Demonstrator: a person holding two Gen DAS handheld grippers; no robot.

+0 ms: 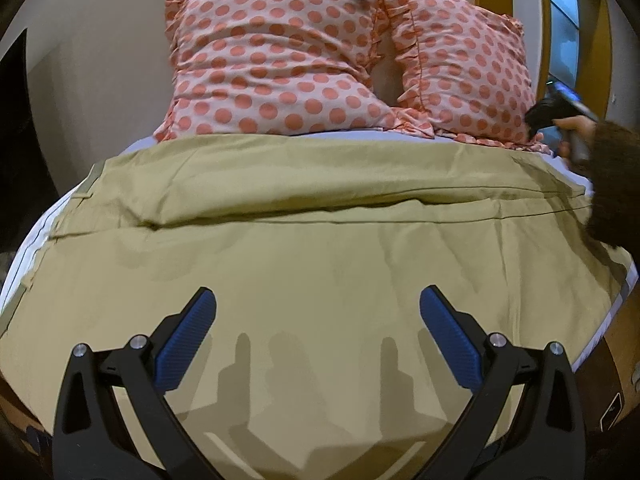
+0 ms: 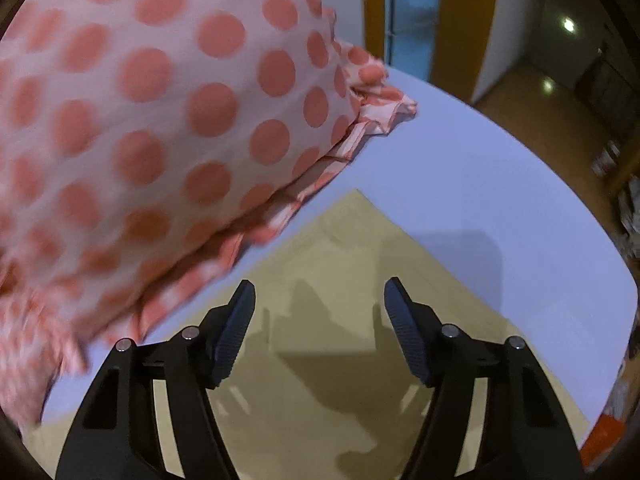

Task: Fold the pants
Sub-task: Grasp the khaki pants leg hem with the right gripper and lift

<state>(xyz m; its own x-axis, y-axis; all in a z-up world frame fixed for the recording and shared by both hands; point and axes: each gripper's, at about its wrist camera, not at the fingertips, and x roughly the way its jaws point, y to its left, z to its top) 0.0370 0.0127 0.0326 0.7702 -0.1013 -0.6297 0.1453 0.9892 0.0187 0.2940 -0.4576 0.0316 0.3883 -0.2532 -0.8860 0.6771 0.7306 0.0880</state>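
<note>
Khaki pants [image 1: 304, 240] lie spread flat across the bed, with a long fold line running left to right through the middle. My left gripper [image 1: 318, 300] hovers open and empty over the near part of the pants. My right gripper [image 2: 320, 292] is open and empty just above a far corner of the pants [image 2: 352, 264], close to a pillow. In the left wrist view the right gripper [image 1: 560, 116] shows at the far right edge, held by a hand in a dark sleeve.
Two pink pillows with coral dots [image 1: 280, 56] lean against the wall at the head of the bed; one fills the left of the right wrist view [image 2: 160, 128]. The lilac bedsheet [image 2: 500, 208] ends at the bed edge, with wooden floor [image 2: 540, 100] beyond.
</note>
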